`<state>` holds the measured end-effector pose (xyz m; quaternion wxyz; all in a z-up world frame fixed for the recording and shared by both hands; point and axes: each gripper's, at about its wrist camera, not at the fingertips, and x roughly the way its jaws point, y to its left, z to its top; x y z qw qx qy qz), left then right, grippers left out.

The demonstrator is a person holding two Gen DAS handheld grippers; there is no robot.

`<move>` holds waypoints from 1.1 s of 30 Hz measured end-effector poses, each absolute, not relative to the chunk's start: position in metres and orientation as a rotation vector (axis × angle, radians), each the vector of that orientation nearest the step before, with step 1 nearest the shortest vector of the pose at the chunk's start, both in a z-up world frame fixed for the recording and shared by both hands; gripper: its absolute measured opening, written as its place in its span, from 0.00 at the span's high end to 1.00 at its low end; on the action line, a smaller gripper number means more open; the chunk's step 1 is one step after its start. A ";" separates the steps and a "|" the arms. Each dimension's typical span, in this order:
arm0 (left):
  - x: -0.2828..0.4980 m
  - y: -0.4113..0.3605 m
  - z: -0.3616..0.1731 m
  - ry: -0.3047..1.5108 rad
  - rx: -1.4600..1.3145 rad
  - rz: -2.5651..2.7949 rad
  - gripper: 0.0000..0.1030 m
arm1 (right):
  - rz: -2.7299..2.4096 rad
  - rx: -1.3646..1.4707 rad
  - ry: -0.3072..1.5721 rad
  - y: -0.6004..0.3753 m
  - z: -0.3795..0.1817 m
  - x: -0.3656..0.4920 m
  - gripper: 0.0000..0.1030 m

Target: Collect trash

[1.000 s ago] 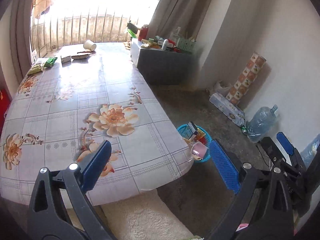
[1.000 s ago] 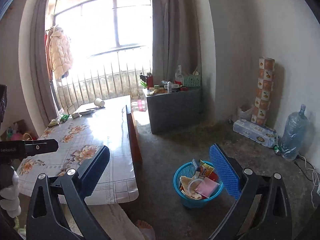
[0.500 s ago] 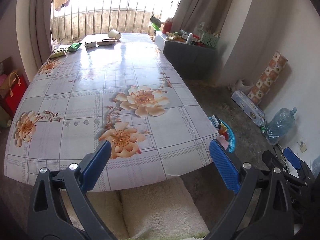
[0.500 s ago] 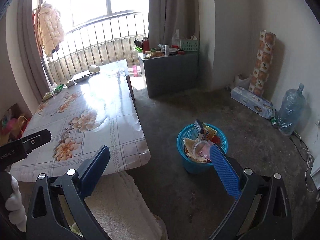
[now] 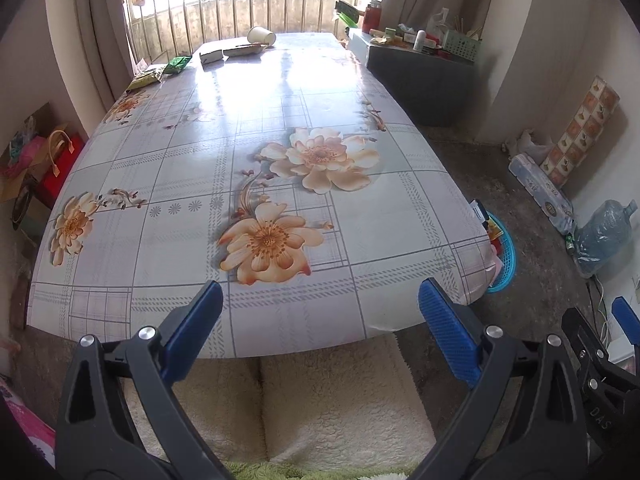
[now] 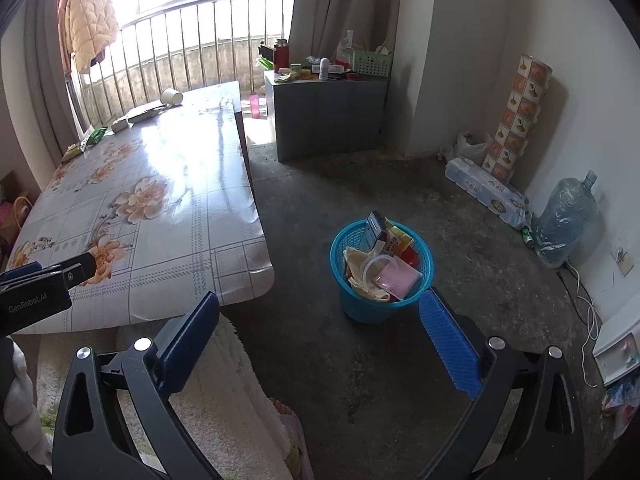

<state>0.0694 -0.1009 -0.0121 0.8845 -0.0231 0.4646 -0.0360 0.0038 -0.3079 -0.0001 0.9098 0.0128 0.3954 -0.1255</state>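
table point(image 5: 280, 128): floral cloth, your remaining trash at its far end | blue basket point(image 6: 360, 308): on floor right of table, full | left gripper point(image 5: 318, 316): spread, empty | right gripper point(image 6: 320, 320): spread, empty | paper cup point(image 5: 261, 35): tipped over | green wrapper point(image 5: 178, 65): far-left edge

The left gripper point(image 5: 318, 320) has swung away from the blue basket point(image 5: 505, 258) to face straight down the desk point(image 5: 280, 140), so the basket now shows only as a sliver behind the desk's right corner. The paper cup point(image 5: 261, 35) and wrappers point(image 5: 176, 65) at the far end have come nearer the middle of its view. The right gripper point(image 6: 320, 328) has tilted down over the floor point(image 6: 380, 380), with the basket point(image 6: 382, 272) now larger and centred between its spread fingers point(image 6: 448, 344).
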 end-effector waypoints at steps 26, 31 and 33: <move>0.056 -0.075 -0.007 0.929 0.088 -0.001 0.08 | -0.235 0.030 0.825 -0.313 0.002 0.006 0.06; 0.055 -0.075 -0.004 0.914 0.105 0.017 0.08 | -0.236 0.033 0.827 -0.315 0.001 0.005 0.06; 0.054 -0.075 -0.002 0.910 0.107 0.027 0.08 | -0.236 0.032 0.826 -0.315 0.001 0.005 0.06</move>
